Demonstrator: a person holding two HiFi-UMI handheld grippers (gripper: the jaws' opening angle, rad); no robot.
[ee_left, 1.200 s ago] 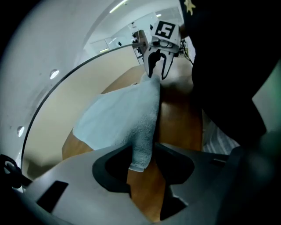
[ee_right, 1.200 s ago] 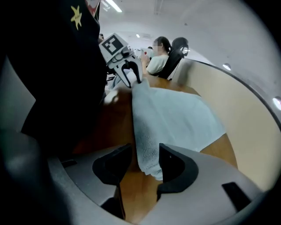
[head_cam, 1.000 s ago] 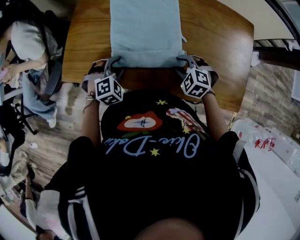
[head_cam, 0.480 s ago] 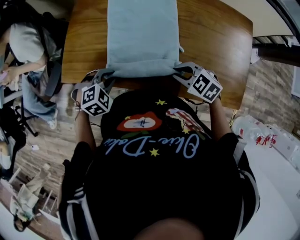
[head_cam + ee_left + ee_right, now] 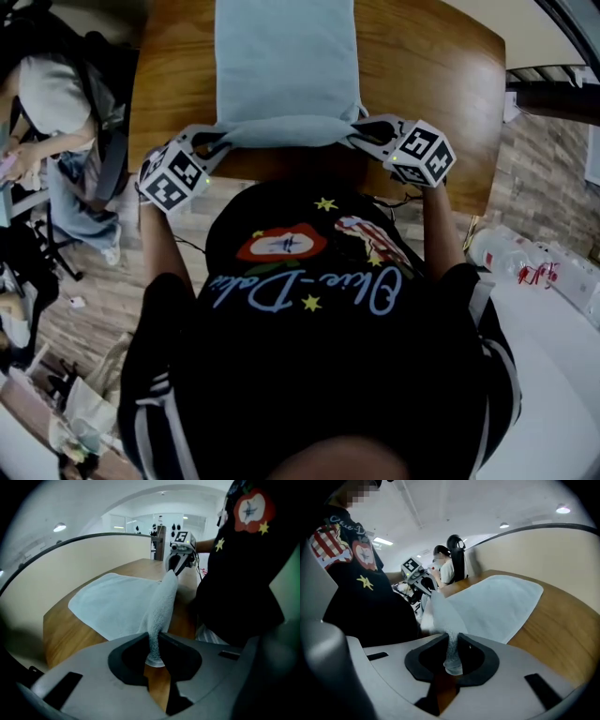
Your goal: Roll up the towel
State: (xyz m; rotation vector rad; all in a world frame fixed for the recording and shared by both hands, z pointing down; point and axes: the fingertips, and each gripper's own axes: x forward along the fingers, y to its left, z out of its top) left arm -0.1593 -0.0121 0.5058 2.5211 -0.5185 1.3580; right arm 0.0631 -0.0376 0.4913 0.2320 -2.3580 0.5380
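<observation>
Tally, nearest first: two grippers, two marker cubes, one towel, one table, one onlooker.

Clamping tight on a towel corner with the left gripper (image 5: pixel 153 654), a thick fold of pale blue terry squeezed between the two dark pads and poking out just beneath them. Clenching likewise with the right gripper (image 5: pixel 452 660), a thinner nub of the same cloth nipped between its pads. Carrying one white cube with black square markers on each grey, smooth-shelled gripper.

Holding both near corners raised off the wood, at mid-height in the head view, just above the black printed shirt (image 5: pixel 309 319) filling the lower frame. Keeping the near edge strung between the two grippers as a soft raised ridge.

Leaving the rest of the towel (image 5: pixel 286 66) lying flat, a long rectangle reaching toward the top centre of the head view, nubbly and matte.

Resting it all on a table (image 5: pixel 422 75) of glossy brown wood grain, rounded at its upper-right corner.

Catching, at the upper left of the head view beyond the table's edge, one seated person (image 5: pixel 56 103) in a light top.
</observation>
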